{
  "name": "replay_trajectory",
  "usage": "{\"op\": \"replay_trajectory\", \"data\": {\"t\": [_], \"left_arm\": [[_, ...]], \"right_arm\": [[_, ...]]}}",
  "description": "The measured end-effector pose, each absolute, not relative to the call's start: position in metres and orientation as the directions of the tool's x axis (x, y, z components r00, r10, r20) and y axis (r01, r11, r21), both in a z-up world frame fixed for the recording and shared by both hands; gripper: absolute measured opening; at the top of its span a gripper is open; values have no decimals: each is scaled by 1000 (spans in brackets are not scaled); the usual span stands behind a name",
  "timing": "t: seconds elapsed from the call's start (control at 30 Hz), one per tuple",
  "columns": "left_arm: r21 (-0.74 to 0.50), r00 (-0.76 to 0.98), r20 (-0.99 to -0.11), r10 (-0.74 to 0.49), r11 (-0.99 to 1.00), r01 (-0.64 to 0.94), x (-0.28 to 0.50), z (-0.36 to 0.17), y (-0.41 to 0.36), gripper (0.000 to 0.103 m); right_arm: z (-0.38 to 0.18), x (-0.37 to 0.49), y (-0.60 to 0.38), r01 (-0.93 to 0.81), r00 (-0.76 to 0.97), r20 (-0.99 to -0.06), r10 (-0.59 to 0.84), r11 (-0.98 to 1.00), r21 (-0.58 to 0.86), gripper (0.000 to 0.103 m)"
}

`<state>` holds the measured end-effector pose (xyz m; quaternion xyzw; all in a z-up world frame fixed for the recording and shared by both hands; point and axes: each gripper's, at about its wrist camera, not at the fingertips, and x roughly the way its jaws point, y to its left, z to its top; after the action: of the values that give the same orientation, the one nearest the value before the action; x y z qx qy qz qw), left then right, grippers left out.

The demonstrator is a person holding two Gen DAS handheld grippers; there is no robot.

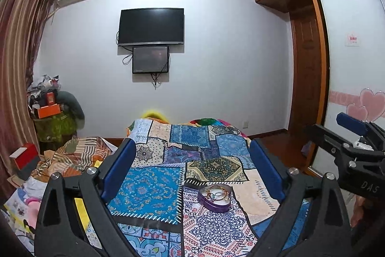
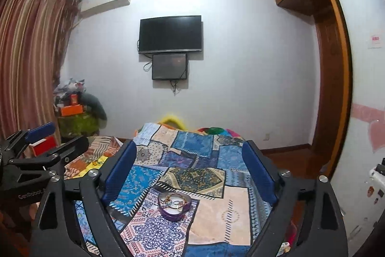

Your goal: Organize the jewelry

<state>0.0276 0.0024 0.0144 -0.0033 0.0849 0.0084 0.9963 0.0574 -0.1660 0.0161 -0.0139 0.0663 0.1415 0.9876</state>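
patchwork bedspread (image 1: 149, 194) bearing a purple heart-shaped tin (image 1: 214, 198) of gold bangles and beaded bracelets (image 1: 217, 193), lid off, below the wide-open, empty left gripper (image 1: 192, 160) and right gripper (image 2: 190, 160).

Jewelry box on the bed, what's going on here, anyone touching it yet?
Not yet. A person holds both grippers above the patchwork bedspread; the left gripper and right gripper are both open and empty. The purple heart-shaped box sits open on the bedspread ahead of them, with bangles and small pieces already inside. No loose jewelry shows on the bed.
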Motion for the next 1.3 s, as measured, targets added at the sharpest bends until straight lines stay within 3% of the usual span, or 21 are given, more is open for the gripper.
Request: {"op": "replay_trajectory", "data": {"t": [1.3], "left_arm": [[-14, 979, -201, -8, 1000, 6, 29, 9, -4, 96]], "right_arm": [[9, 50, -174, -288, 939, -194, 282, 958, -2, 89]]}}
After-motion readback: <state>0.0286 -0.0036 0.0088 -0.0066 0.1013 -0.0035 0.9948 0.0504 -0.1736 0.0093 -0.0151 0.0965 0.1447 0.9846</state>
